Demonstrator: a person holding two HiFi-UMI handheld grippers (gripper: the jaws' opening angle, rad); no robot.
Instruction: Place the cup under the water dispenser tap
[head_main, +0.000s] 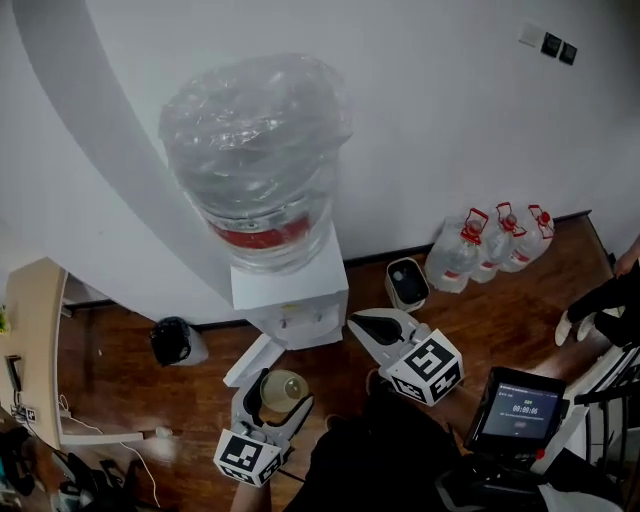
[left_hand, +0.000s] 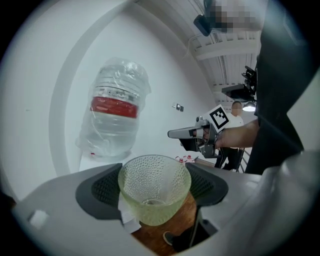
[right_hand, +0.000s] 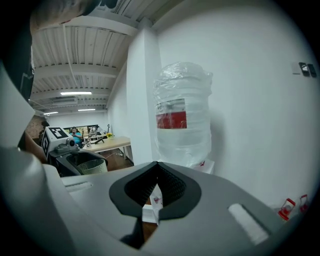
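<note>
Left hand-held gripper (head_main: 278, 398): jaws clamped on either side of the cup (left_hand: 155, 186), a pale green dimpled glass, upright, mouth up. Right hand-held gripper (right_hand: 157, 190): jaws together, nothing between them, level with the left one and just to its right. Water dispenser (head_main: 290, 298), white, stood ahead of both; the cup was short of its front, apart from it. Bottle (head_main: 255, 160) on top, wrapped in clear film, carried a red label band; print too blurred to read. Screen (head_main: 518, 408) to the right of the right hand-held gripper showed digits, illegible.
</note>
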